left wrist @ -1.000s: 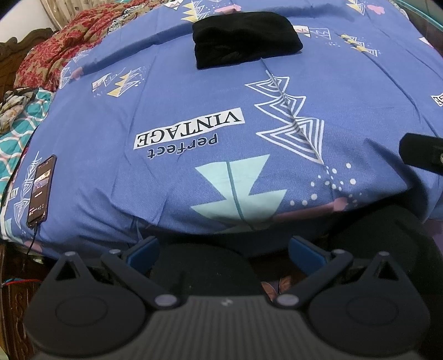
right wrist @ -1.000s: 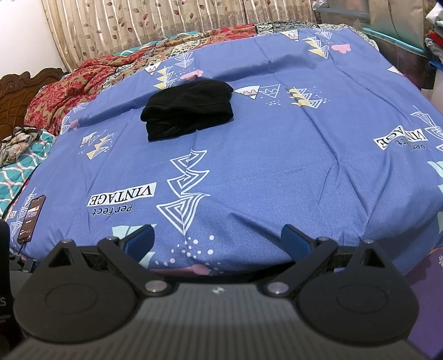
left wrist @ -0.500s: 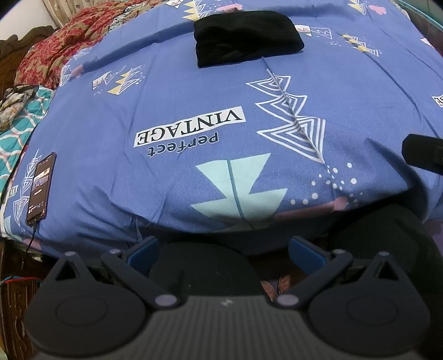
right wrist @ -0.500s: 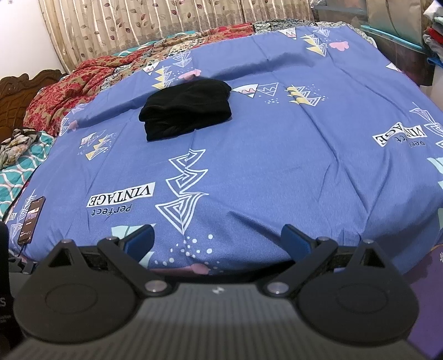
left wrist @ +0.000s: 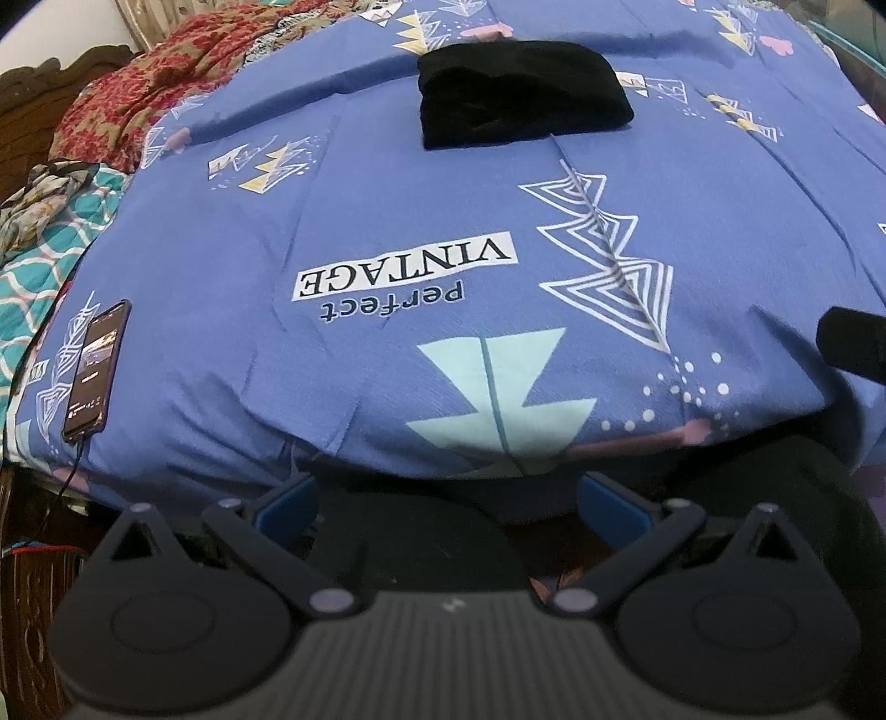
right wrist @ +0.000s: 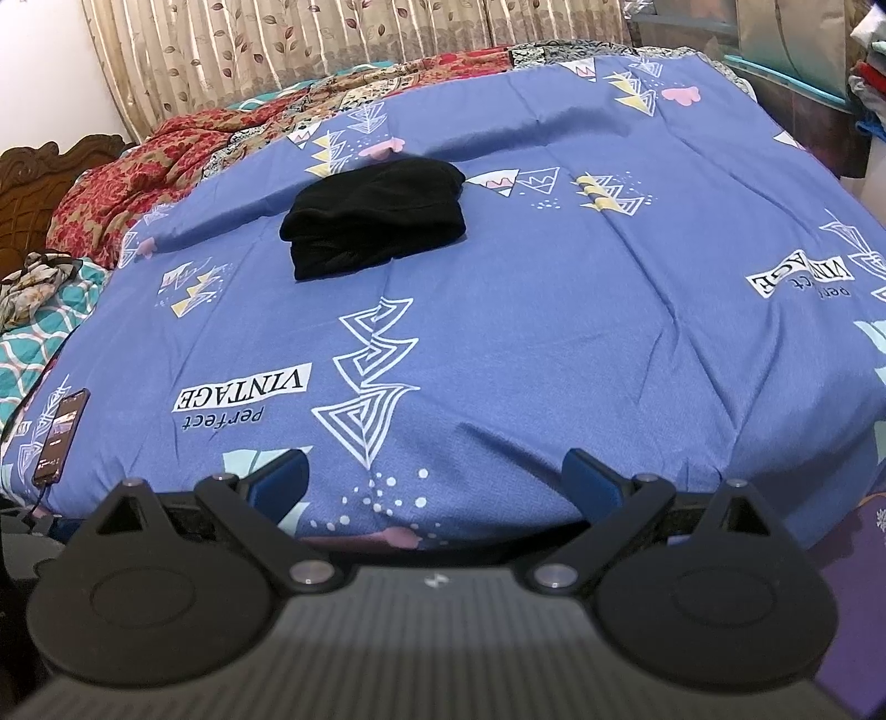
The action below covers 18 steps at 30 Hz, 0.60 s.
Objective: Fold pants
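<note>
The black pants [left wrist: 520, 94] lie folded in a compact bundle on the blue patterned bedsheet [left wrist: 387, 183], far from both grippers; they also show in the right wrist view [right wrist: 376, 219]. My left gripper [left wrist: 448, 498] is open and empty, held off the bed's near edge. My right gripper [right wrist: 434, 471] is open and empty, also back at the near edge. A dark part of the right gripper [left wrist: 855, 349] shows at the right edge of the left wrist view.
A phone [left wrist: 97, 368] with a cable lies at the bed's left edge, also in the right wrist view [right wrist: 61, 437]. Red patterned bedding [right wrist: 138, 183] and a teal quilt [right wrist: 33, 332] lie at the left. Curtains [right wrist: 332, 39] hang behind the bed.
Both grippers have risen slightly and drifted back a little; the pants sit a bit lower in each view. Nothing was grasped or released.
</note>
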Motion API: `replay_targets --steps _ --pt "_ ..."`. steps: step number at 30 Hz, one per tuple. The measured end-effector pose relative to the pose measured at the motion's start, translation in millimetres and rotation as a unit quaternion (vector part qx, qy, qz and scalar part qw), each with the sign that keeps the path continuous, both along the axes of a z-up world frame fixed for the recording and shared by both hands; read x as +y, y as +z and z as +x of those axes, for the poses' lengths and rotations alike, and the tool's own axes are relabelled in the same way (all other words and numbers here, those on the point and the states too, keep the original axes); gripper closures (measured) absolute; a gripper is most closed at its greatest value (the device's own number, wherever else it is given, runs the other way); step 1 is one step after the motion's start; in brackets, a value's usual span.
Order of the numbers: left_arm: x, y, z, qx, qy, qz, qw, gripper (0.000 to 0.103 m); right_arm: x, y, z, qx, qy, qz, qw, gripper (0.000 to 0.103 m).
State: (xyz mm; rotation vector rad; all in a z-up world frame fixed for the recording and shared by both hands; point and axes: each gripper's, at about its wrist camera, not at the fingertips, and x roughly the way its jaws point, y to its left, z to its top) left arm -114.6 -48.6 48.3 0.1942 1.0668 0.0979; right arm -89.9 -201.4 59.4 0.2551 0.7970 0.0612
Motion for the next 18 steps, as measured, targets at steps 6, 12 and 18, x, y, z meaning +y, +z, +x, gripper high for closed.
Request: replay_targets --steps 6,12,18 --pt "3 5 0 -0.013 0.009 0.001 0.9999 0.0 0 0 0 -0.001 0.0 -0.001 1.0 0.004" --pt "4 10 -2 -0.03 0.014 0.007 0.9994 0.0 0 1 0 -0.005 -0.001 -0.001 1.0 0.004" --pt "4 24 -6 -0.074 0.019 0.021 0.9968 0.0 0 18 -15 -0.081 -0.015 -0.013 0.997 0.004"
